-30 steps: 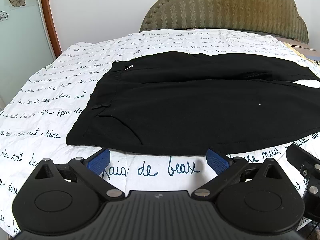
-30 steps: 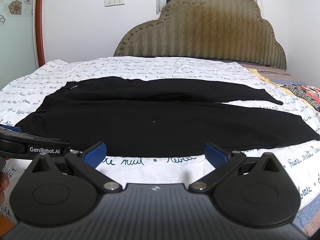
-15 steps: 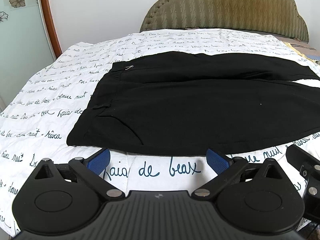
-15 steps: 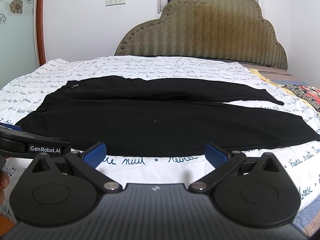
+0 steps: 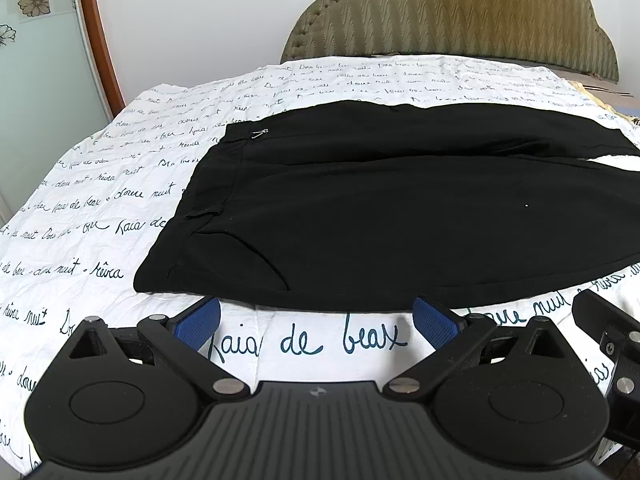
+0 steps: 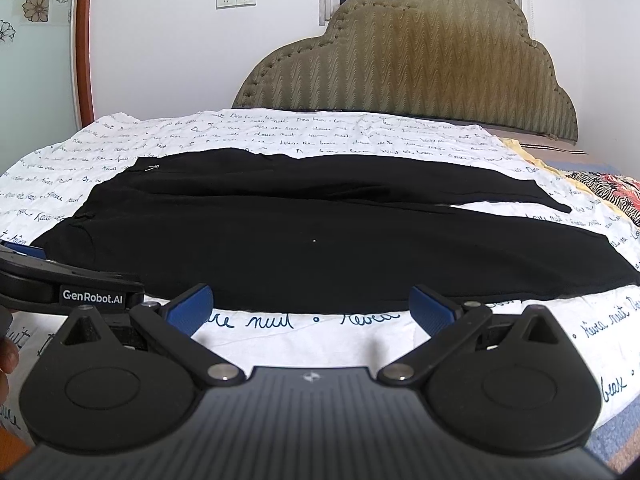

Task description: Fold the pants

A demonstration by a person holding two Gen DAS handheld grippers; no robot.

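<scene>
Black pants (image 5: 380, 208) lie flat on the bed, waistband to the left, legs running right; the same pants (image 6: 312, 240) fill the right wrist view, both legs a little apart at the cuffs. My left gripper (image 5: 316, 320) is open, hovering just short of the near edge by the hip pocket. My right gripper (image 6: 312, 308) is open too, just before the near leg's edge. Nothing sits between either pair of blue pads. The left gripper's body (image 6: 68, 292) shows at the left of the right wrist view.
A white bedspread (image 5: 100, 200) with script lettering covers the bed. An olive padded headboard (image 6: 420, 64) stands behind. A patterned cloth (image 6: 612, 188) lies at the far right. A wooden-framed door (image 5: 100, 36) is at the left; fingertips (image 6: 6, 360) show at the left edge.
Both views shifted only slightly; the right gripper dipped a touch lower. The pants have not moved and both grippers stay open.
</scene>
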